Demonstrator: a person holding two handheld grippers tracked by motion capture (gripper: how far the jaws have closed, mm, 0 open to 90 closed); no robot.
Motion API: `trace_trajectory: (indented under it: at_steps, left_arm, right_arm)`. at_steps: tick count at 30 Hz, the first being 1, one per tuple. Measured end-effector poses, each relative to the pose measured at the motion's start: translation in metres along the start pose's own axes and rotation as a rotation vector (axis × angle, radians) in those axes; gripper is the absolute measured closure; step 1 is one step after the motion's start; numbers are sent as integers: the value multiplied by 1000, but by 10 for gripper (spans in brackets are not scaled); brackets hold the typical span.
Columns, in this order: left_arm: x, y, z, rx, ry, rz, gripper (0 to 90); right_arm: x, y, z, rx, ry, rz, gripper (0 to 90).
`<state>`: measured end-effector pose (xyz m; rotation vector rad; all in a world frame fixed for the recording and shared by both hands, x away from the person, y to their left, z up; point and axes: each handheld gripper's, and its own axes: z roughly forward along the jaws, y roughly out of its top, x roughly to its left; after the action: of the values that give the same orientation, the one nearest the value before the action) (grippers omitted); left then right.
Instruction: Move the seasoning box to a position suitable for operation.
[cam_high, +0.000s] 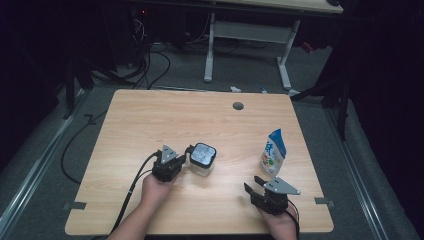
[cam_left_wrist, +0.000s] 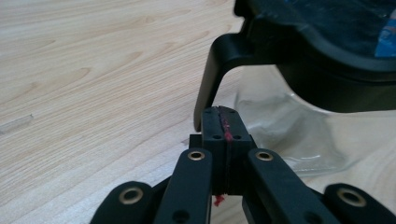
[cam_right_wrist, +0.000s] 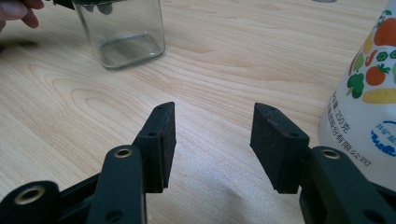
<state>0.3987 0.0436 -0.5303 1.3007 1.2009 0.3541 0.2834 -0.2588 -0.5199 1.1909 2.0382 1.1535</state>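
The left gripper (cam_high: 186, 156) has its jaws pressed together with nothing between them; in the left gripper view the two pads (cam_left_wrist: 223, 122) meet flush along a thin red seam. Their tips sit just beside the black side clasp (cam_left_wrist: 215, 70) of a glass jar (cam_high: 202, 161), and whether they touch it cannot be told. The jar stands upright on the wooden table (cam_high: 150, 120), a little left of the middle and toward the near edge, with a square black-rimmed lid (cam_high: 202, 154) on top and clear, empty-looking walls below. In the left gripper view the lid hangs over the closed tips at the upper right, the clear glass body (cam_left_wrist: 299, 130) under it.

The right gripper (cam_high: 256, 185) rests near the table's near right edge, its jaws spread wide apart and holding nothing; the right gripper view shows bare wood between the two black pads (cam_right_wrist: 163, 140). Just to the far right of it stands a white pouch (cam_high: 273, 152) with a blue top, printed with coloured vegetables, upright and apart from the jaws. The jar is well to the left of this gripper, seen in its view at the far left (cam_right_wrist: 122, 32).

A dark round grommet (cam_high: 238, 106) sits in the table's far part.
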Motion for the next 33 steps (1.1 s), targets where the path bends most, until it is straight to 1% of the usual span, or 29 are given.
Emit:
trace_trajectory:
  at_steps: [1, 2, 5, 7, 8, 10, 13, 16, 17, 18, 21, 22, 23, 24, 25, 26, 27, 28, 29, 30, 31, 32, 33]
  left_arm:
    - [2, 1, 4, 8, 5, -2, 899]
    - [2, 2, 5, 8, 4, 4, 899]
    - [1, 4, 8, 7, 0, 0, 899]
    - [0, 5, 13, 7, -2, 8, 899]
    - [-1, 6, 15, 6, -2, 5, 899]
    - [-4, 8, 24, 8, -5, 15, 899]
    - [-6, 8, 31, 18, -7, 20, 900]
    - [-4, 6, 33, 21, -6, 11, 899]
    - [-2, 4, 29, 26, -2, 28, 899]
    - [-2, 4, 29, 26, -2, 28, 899]
    - [3, 7, 12, 14, -5, 38, 899]
    - [5, 7, 7, 14, -7, 44, 899]
    - [8, 7, -8, 7, -8, 62, 899]
    - [8, 7, -8, 7, -8, 62, 898]
    - [11, 8, -18, -3, -10, 55, 898]
    - [12, 9, -23, -5, -10, 49, 898]
    - [13, 9, -37, -17, -14, 50, 898]
    - [13, 9, -37, -17, -14, 50, 898]
    - [14, 9, -44, -25, -17, 57, 898]
    - [14, 8, -50, -31, -16, 64, 898]
    - [15, 6, -55, -42, -14, 74, 898]
    - [17, 5, -61, -51, -10, 78, 898]
    - [19, 1, -69, -43, -10, 46, 897]
  right_arm:
    - [0, 0, 0, 0, 1, -1, 505]
    - [0, 0, 0, 2, 0, -3, 505]
    - [1, 0, 0, 1, 1, 0, 505]
    - [1, 0, 1, 3, 1, -2, 505]
    - [1, 0, 1, 3, 1, -2, 505]
    - [2, 0, 1, 6, 4, -3, 506]
    - [3, 0, 2, 7, 8, -7, 508]
    - [4, 0, 2, 9, 10, -13, 515]
    - [5, 0, 1, 5, 13, -18, 522]
    - [5, 0, 1, 5, 13, -18, 522]
    - [6, 0, 2, 3, 16, -21, 541]
    - [7, 0, 3, 0, 26, -21, 545]
    - [9, 1, 5, -2, 32, -23, 571]
    - [9, 1, 5, -2, 32, -23, 571]
    - [13, 5, 9, -6, 42, -13, 610]
    - [13, 5, 9, -6, 42, -13, 610]
    - [17, 10, 13, -11, 25, -8, 721]
    - [19, 14, 17, -12, 18, -7, 799]
    - [19, 14, 17, -12, 18, -7, 799]
    - [21, 18, 22, -4, 4, -27, 880]
    - [24, 22, 28, 5, -19, -48, 900]
    - [23, 30, 43, 17, -11, -29, 900]
    - [23, 33, 51, 28, -10, -15, 900]
